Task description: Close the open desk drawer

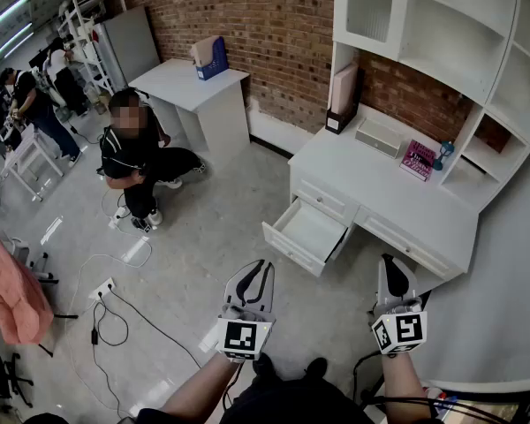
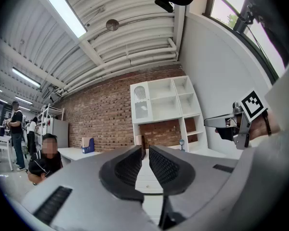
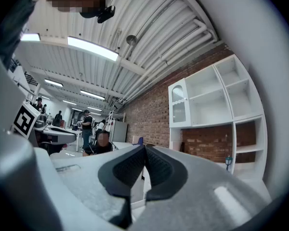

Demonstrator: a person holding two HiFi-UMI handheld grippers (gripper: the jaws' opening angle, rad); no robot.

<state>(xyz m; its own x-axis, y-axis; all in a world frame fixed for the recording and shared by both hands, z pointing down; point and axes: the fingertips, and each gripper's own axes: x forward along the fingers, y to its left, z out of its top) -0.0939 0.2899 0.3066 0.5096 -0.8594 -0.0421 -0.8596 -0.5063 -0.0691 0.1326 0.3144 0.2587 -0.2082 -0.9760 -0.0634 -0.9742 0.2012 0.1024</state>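
A white desk [image 1: 397, 203] with a shelf unit above it stands against the brick wall. Its left drawer [image 1: 304, 235] is pulled out and looks empty inside. My left gripper [image 1: 263, 268] hovers over the floor a short way in front of the drawer, shut with nothing in it. To the right, my right gripper [image 1: 390, 263] is also shut and empty, near the desk's front edge. Both point level toward the desk. In the left gripper view the shelf unit [image 2: 166, 105] shows beyond the closed jaws, and the right gripper [image 2: 209, 122] is seen at the right.
A person [image 1: 134, 153] crouches on the floor to the left. A second white desk [image 1: 194, 87] stands against the wall behind them. Cables and a power strip [image 1: 101, 288] lie on the floor at the left. A pink book [image 1: 417, 159] rests on the desktop.
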